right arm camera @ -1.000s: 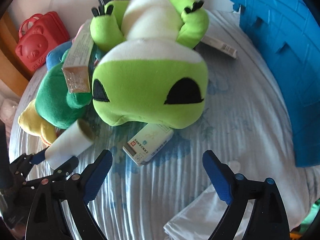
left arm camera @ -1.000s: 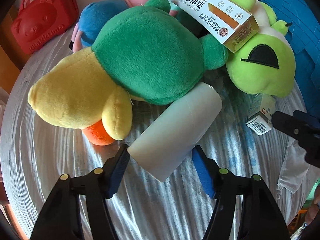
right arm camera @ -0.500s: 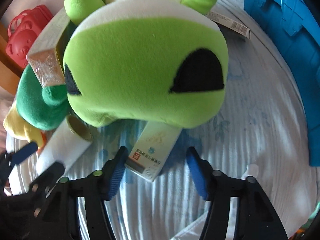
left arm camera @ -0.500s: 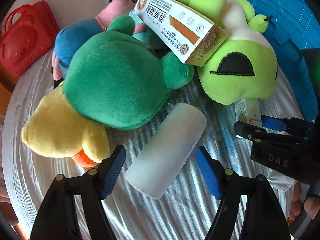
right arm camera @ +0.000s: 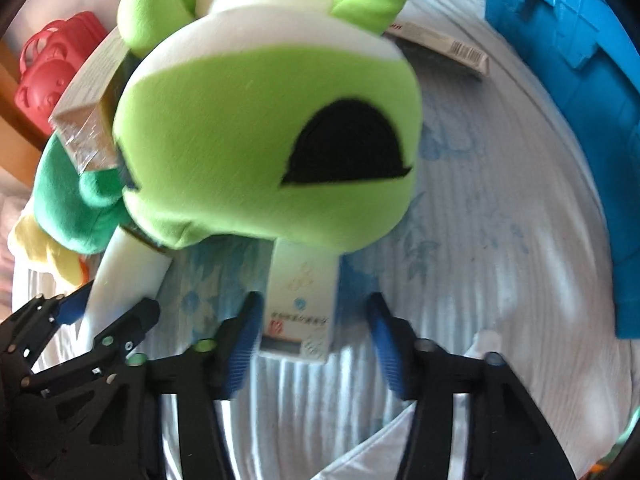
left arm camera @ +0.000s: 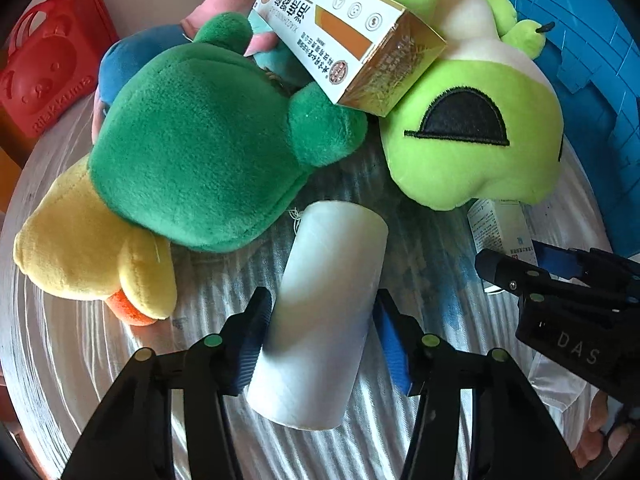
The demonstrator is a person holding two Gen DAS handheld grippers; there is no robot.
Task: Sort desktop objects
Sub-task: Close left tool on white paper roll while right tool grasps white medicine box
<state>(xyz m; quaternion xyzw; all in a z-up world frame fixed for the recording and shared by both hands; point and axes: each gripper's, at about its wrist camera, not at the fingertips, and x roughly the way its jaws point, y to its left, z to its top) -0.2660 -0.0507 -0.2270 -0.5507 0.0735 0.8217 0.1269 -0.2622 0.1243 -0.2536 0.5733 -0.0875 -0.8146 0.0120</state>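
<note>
Left tongs (left arm camera: pixel 322 332) have just been closing, blue pads pressed on both sides of the white roll (left arm camera: pixel 324 316) lying below the dark green plush (left arm camera: pixel 200 140); right tongs (right arm camera: pixel 312 332), also closing, straddle the small white box (right arm camera: pixel 302 304) under the lime frog plush (right arm camera: pixel 248 136), right pad still apart from it.

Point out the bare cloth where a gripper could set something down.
Free: the striped cloth between the lime frog plush and the blue crate, and the near-left cloth below the yellow plush. Crowded: the middle, where plush toys, the long carton and the white roll pile together.
</note>
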